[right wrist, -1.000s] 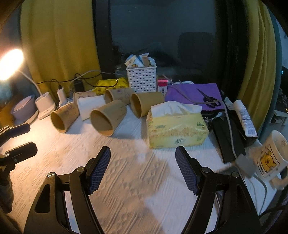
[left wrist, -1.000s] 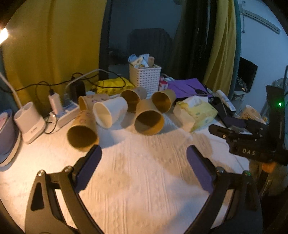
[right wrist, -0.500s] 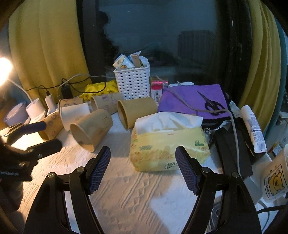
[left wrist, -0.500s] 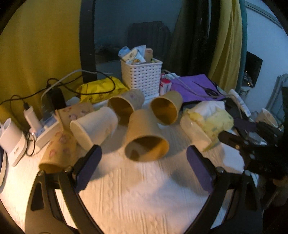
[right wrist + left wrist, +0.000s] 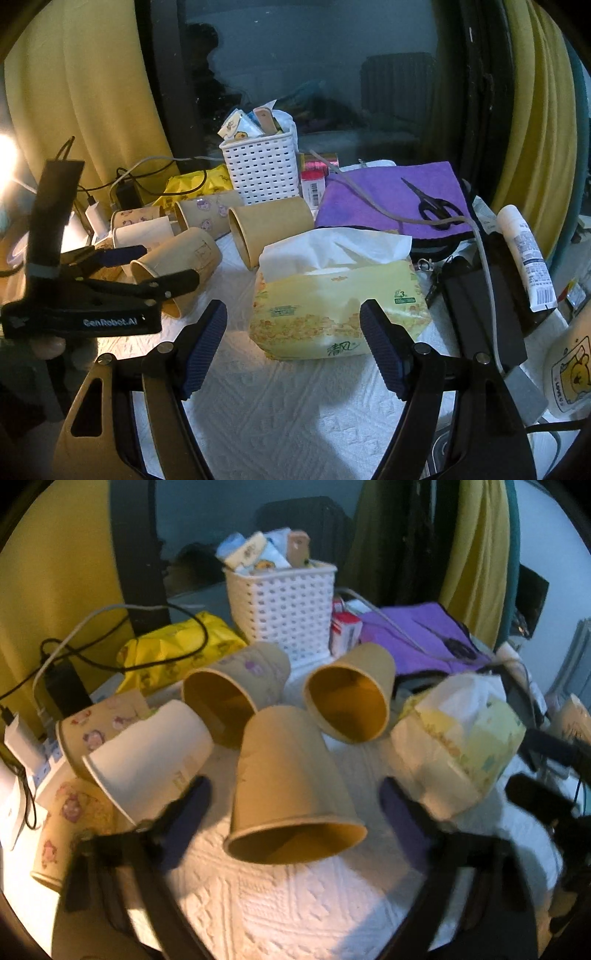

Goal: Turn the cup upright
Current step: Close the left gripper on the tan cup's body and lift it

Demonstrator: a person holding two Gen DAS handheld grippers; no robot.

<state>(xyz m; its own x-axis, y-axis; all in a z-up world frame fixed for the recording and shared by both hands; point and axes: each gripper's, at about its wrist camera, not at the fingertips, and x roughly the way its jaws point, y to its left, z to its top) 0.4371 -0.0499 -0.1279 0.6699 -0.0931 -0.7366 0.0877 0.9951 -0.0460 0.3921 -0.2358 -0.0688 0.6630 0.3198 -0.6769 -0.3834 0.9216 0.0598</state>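
Several paper cups lie on their sides on a white towel. In the left wrist view the nearest plain brown cup (image 5: 288,786) lies mouth toward me, between the fingers of my open left gripper (image 5: 295,812). A white cup (image 5: 147,757) lies to its left, and two brown cups (image 5: 232,690) (image 5: 351,698) lie behind. In the right wrist view my left gripper (image 5: 147,266) straddles that brown cup (image 5: 177,258), jaws apart. My right gripper (image 5: 293,347) is open and empty in front of the tissue pack (image 5: 336,295).
A white basket (image 5: 284,605) stands behind the cups. A power strip with cables (image 5: 37,738) lies at left. A purple cloth with scissors (image 5: 432,206), a tube (image 5: 524,254) and a bear mug (image 5: 569,373) are at right.
My left gripper has moved forward, so the nearest brown cup now sits between its fingers. My right gripper has moved forward toward the tissue pack.
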